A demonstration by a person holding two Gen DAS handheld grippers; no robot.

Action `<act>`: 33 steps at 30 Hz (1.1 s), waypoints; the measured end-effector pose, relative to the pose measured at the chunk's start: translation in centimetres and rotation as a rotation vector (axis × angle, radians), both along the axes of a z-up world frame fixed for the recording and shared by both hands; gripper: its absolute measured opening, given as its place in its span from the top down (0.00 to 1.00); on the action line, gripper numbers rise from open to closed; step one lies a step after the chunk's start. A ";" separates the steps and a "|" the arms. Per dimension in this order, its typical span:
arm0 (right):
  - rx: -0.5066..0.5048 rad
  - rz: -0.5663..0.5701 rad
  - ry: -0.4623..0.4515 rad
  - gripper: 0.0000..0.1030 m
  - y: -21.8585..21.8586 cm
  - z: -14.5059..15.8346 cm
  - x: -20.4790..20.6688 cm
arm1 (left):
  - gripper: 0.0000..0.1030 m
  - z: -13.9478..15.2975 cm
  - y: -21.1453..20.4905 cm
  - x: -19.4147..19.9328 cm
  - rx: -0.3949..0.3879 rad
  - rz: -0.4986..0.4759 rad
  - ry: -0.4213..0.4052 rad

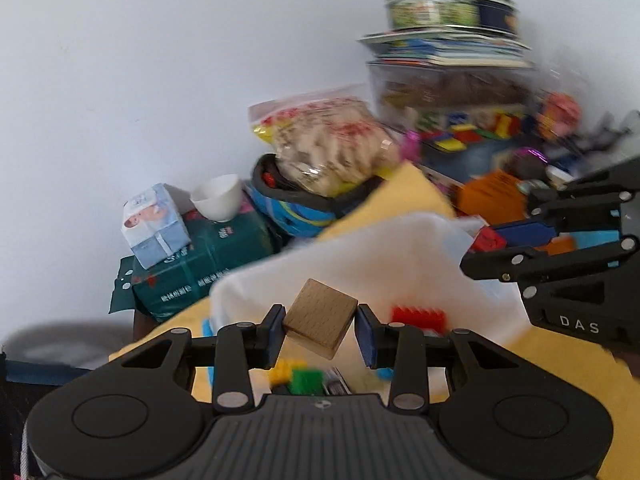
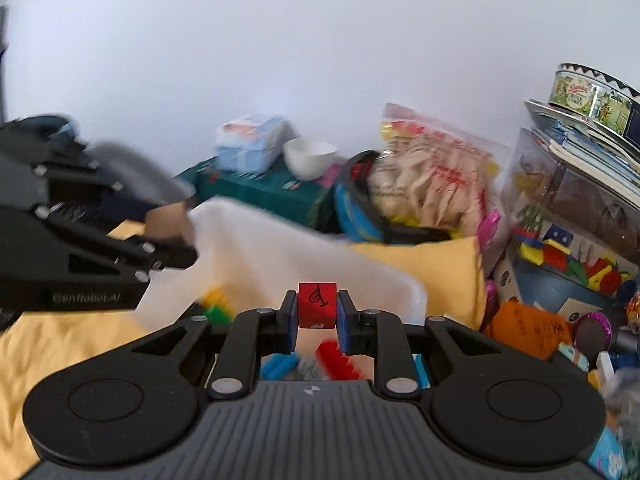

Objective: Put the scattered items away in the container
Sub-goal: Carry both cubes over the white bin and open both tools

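My left gripper point(image 1: 320, 326) is shut on a plain wooden block point(image 1: 322, 316), tilted, held above the white translucent container point(image 1: 360, 256). My right gripper point(image 2: 318, 312) is shut on a red cube point(image 2: 317, 305) with a black mark, over the same container point(image 2: 280, 248). Inside the container lie red point(image 1: 418, 318), yellow point(image 1: 282, 372), green point(image 1: 306, 380) and blue bricks. The right gripper shows at the right of the left wrist view point(image 1: 500, 240) holding the red cube point(image 1: 488, 239). The left gripper shows at the left of the right wrist view point(image 2: 172, 236) with the wooden block point(image 2: 168, 220).
The container sits on a yellow cloth point(image 2: 60, 344). Behind stand a green box point(image 1: 200, 264) with a white bowl point(image 1: 218, 200) and tissue pack point(image 1: 154, 224), a snack bag point(image 1: 328, 144), a clear toy bin point(image 2: 568, 248) and an orange item point(image 2: 528, 328).
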State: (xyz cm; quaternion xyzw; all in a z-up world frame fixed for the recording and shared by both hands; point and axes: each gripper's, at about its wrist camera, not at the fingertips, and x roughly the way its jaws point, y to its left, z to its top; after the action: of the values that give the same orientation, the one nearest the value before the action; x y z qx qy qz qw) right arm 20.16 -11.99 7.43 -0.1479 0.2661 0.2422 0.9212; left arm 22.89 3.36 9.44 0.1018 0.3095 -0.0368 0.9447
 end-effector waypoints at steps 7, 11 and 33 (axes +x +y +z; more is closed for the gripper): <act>-0.021 -0.096 0.149 0.79 2.7 -4.2 5.5 | 0.60 -5.6 1.3 5.4 0.066 0.087 0.144; -0.070 -0.109 0.214 0.66 3.1 -7.1 5.9 | 0.58 -8.3 2.2 5.2 0.045 0.081 0.207; 0.031 -0.133 0.081 0.35 0.1 -1.9 0.9 | 0.19 1.9 0.3 -2.6 -0.073 0.092 -0.148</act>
State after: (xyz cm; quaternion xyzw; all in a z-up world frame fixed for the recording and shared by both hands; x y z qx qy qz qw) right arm 21.01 -11.90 5.57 -0.1055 0.3086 0.1905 0.9259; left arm 20.30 3.68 11.38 0.0554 0.2417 0.0027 0.9688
